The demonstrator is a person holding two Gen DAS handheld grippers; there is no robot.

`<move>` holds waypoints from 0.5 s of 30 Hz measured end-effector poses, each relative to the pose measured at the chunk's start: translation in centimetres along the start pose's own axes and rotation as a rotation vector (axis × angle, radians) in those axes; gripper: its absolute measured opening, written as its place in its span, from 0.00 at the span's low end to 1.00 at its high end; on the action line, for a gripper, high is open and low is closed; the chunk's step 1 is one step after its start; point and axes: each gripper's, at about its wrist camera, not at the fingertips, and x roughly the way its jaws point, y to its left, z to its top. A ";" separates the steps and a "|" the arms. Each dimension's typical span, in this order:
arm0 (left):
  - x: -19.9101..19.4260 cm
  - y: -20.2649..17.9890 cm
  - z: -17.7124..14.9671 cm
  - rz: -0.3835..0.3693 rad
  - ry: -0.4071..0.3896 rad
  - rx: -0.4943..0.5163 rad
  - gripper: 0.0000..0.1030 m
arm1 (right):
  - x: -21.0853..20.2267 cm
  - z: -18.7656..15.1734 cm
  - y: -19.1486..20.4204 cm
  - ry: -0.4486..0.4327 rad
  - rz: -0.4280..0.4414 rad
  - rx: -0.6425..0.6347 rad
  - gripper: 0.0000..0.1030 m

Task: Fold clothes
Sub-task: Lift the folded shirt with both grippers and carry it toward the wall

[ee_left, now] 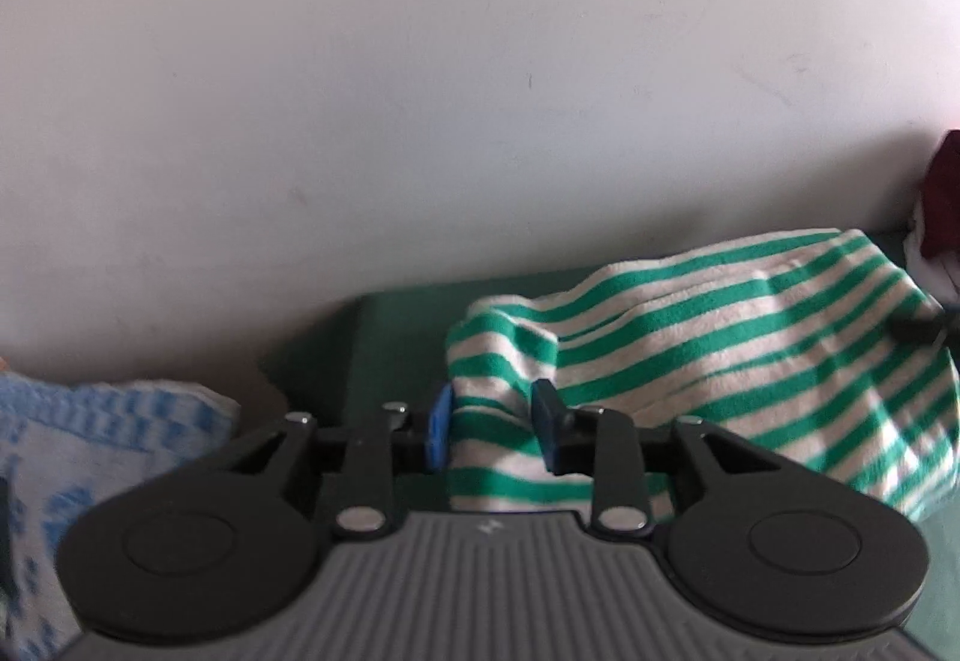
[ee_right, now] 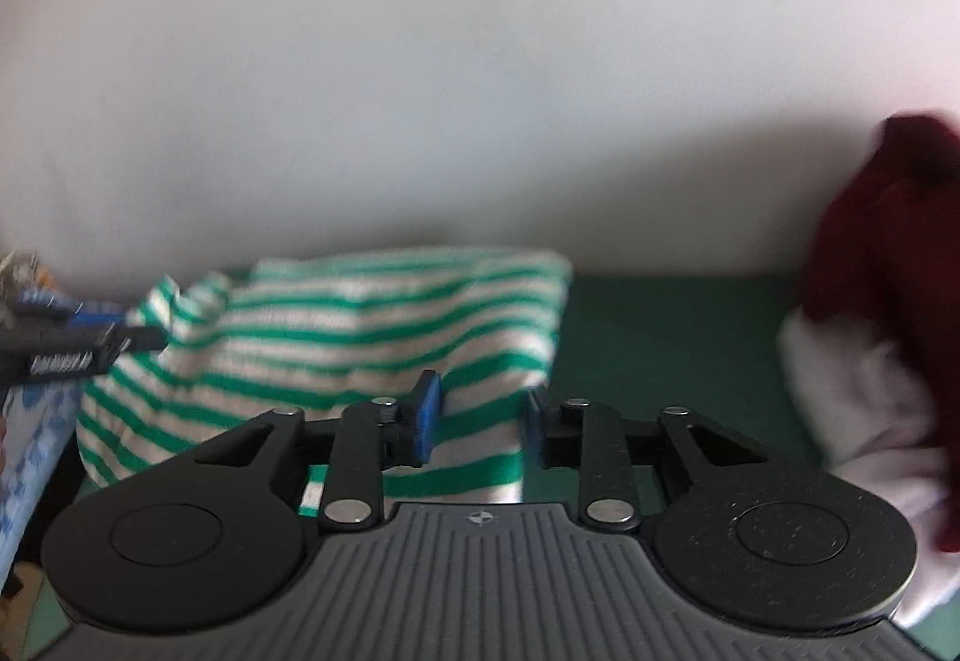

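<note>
A green-and-white striped garment (ee_left: 720,337) lies bunched on a dark green surface (ee_left: 396,343) close to a white wall. My left gripper (ee_left: 493,427) stands at the garment's left end. Striped fabric fills the gap between its blue pads (ee_left: 437,430), and the jaws are parted and do not pinch it. My right gripper (ee_right: 480,421) stands at the same garment's (ee_right: 360,337) right end. Fabric lies between its pads (ee_right: 427,415) too, with a small gap at the right pad. Each gripper's black fingertip shows at the edge of the other's view.
A blue-and-white patterned cloth (ee_left: 90,451) lies left of the left gripper. A dark red and white fluffy garment (ee_right: 888,301) is heaped at the right against the white wall (ee_right: 480,91). Bare green surface (ee_right: 672,337) shows between it and the striped garment.
</note>
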 end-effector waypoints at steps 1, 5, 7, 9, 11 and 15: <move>-1.1 0.4 -0.3 0.000 -0.035 0.004 0.30 | -1.0 0.0 -0.3 -0.034 -0.006 0.002 0.35; -3.7 0.2 -1.4 -0.064 -0.084 0.008 0.29 | -2.7 -1.0 0.9 -0.029 0.134 -0.073 0.26; -3.1 -1.0 -1.7 -0.104 -0.039 0.019 0.33 | -1.7 -1.9 2.4 0.025 0.161 -0.104 0.24; -1.5 -1.5 -2.4 -0.092 0.001 0.010 0.35 | -0.6 -3.2 3.2 0.070 0.104 -0.111 0.24; 0.4 -1.3 -3.2 -0.044 0.038 0.008 0.38 | 0.8 -4.0 2.6 0.130 0.065 -0.043 0.23; 1.7 0.0 -4.2 -0.013 0.045 -0.015 0.64 | 0.6 -4.4 1.3 0.134 0.062 0.031 0.23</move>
